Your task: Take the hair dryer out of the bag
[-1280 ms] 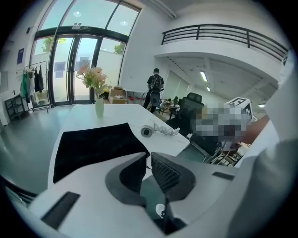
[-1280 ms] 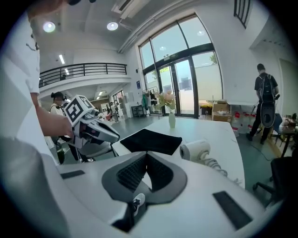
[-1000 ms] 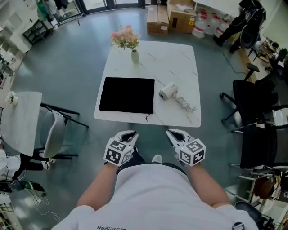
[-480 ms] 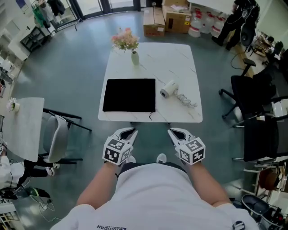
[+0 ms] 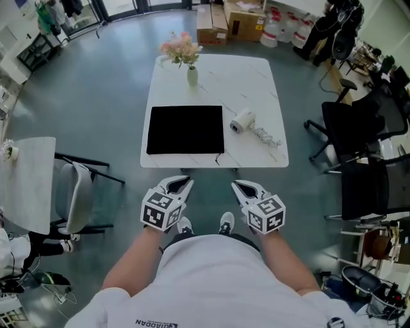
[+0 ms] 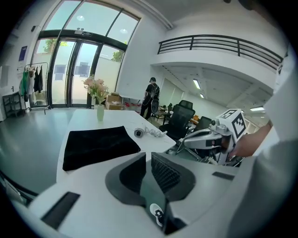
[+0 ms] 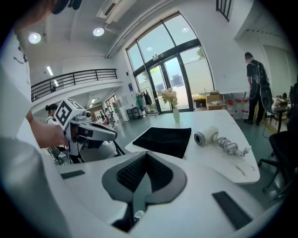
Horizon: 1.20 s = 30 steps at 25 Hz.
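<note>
A flat black bag (image 5: 186, 129) lies on the white table (image 5: 256, 77); it also shows in the left gripper view (image 6: 98, 144) and the right gripper view (image 7: 167, 139). To its right the white hair dryer (image 5: 242, 120) rests on the tabletop beside its coiled cord (image 5: 264, 136), outside the bag. Both grippers hover side by side short of the table's near edge, touching nothing. My left gripper (image 5: 181, 186) shows a narrow slit between its jaws (image 6: 148, 155), nothing in it. My right gripper (image 5: 242, 187) has its pads together (image 7: 146, 155), empty.
A vase of pink flowers (image 5: 192, 77) stands at the table's far edge. A grey chair (image 5: 77, 192) is at the left, black office chairs (image 5: 359, 134) at the right, cardboard boxes (image 5: 224, 13) beyond the table. A person in black (image 7: 255, 88) stands far off.
Both grippers have shifted slightly left and up in the head view, and the table now sits higher in the picture. Bag and hair dryer have not moved on the table.
</note>
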Each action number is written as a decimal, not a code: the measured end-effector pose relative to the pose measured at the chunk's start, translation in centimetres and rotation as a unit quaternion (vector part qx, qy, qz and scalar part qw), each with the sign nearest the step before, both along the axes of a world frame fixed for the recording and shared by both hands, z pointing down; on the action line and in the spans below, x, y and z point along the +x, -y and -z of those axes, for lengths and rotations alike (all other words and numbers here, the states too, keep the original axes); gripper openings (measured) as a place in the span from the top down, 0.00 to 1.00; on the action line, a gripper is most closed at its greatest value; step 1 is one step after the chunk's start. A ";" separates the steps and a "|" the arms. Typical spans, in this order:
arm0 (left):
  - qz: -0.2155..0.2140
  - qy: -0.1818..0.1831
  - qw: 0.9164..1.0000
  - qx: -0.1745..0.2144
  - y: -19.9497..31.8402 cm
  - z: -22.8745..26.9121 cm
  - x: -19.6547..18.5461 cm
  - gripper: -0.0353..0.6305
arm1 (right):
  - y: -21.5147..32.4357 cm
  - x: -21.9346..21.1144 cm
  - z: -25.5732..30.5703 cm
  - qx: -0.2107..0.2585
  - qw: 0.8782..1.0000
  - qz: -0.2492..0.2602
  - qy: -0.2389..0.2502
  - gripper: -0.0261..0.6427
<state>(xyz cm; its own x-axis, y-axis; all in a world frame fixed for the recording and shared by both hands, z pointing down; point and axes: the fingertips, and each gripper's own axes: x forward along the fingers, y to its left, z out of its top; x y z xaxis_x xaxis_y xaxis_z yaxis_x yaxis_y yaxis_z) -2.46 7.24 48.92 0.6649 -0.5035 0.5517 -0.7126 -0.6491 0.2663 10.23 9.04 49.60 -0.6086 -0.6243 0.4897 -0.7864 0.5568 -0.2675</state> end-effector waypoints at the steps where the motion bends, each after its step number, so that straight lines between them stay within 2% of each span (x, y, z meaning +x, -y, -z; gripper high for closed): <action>1: -0.002 -0.001 1.000 0.001 0.0 0.1 -0.2 0.87 | -0.2 -0.2 -0.2 -0.003 1.000 -0.002 -0.001 0.94; 16: -0.025 -0.001 1.000 0.010 -1.3 0.6 -0.7 0.87 | -1.4 -0.5 -0.2 -0.003 1.000 -0.009 -0.023 0.94; 30: -0.022 0.004 1.000 0.009 -1.2 0.4 -1.0 0.87 | -1.7 -0.7 -0.7 -0.006 1.000 -0.001 -0.025 0.94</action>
<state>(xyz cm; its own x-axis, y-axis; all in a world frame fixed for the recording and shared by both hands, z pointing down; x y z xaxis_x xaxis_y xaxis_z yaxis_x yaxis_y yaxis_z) -3.50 8.47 48.49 0.6824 -0.4832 0.5486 -0.6849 -0.6849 0.2486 9.54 10.69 50.26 -0.5818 -0.6201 0.5264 -0.8004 0.5515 -0.2350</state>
